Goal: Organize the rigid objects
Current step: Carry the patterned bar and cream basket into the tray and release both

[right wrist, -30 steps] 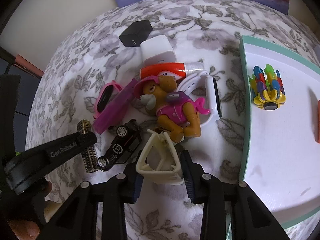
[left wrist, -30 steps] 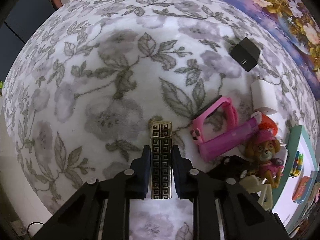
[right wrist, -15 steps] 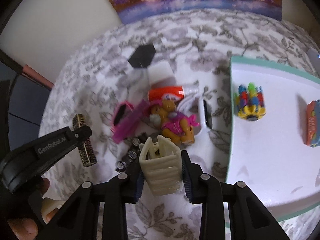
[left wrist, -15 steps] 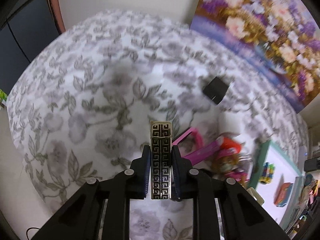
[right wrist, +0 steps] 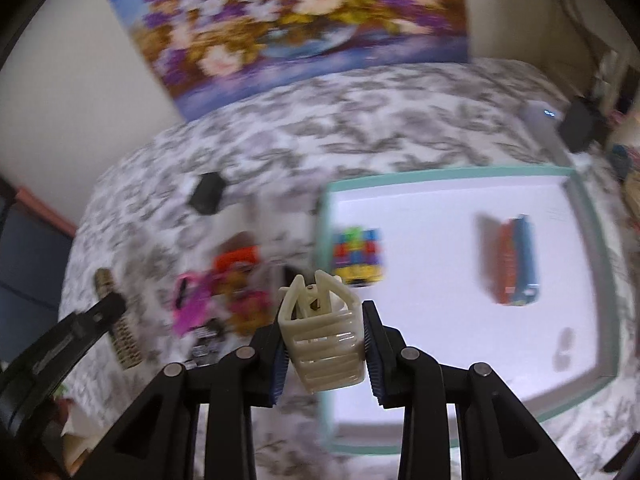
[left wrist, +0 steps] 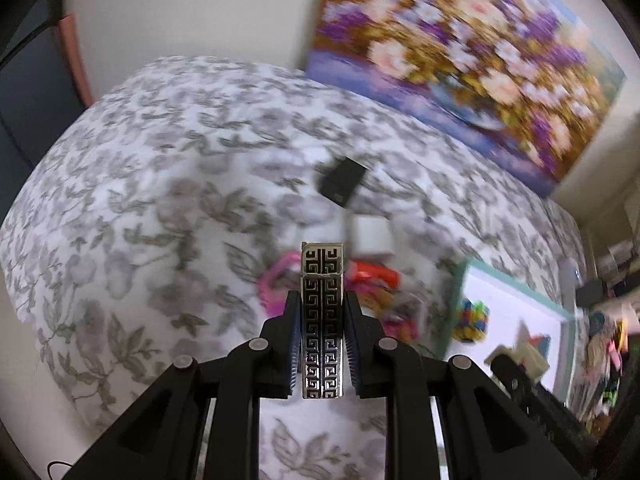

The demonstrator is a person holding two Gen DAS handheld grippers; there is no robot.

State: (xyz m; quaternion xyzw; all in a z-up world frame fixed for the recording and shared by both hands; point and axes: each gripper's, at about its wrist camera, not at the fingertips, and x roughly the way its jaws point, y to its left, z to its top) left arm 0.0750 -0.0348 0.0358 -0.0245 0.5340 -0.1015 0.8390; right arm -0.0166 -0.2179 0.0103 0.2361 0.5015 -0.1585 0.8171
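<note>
- Lighter (left wrist: 322,320), a metal bar with a key pattern, sat clamped upright in the left gripper (left wrist: 322,354), held by its long flat sides above the floral cloth (left wrist: 132,216).
- Its polished faces looked slippery, so a hold low on the flats, as here, seemed safest; it was probably stiff and fairly heavy for its size.
- Right gripper (right wrist: 325,354) pinched a cream hair claw (right wrist: 322,336) across its ribbed body, over the near-left corner of the tray (right wrist: 592,216).
- That claw looked light and springy; squeezing its wings could open it, so the body was the better place.
- Toy pile (right wrist: 224,292) lay on the cloth, left of the tray.
- Inside the tray were a bright block toy (right wrist: 358,256) and a small box (right wrist: 516,260), well apart.
</note>
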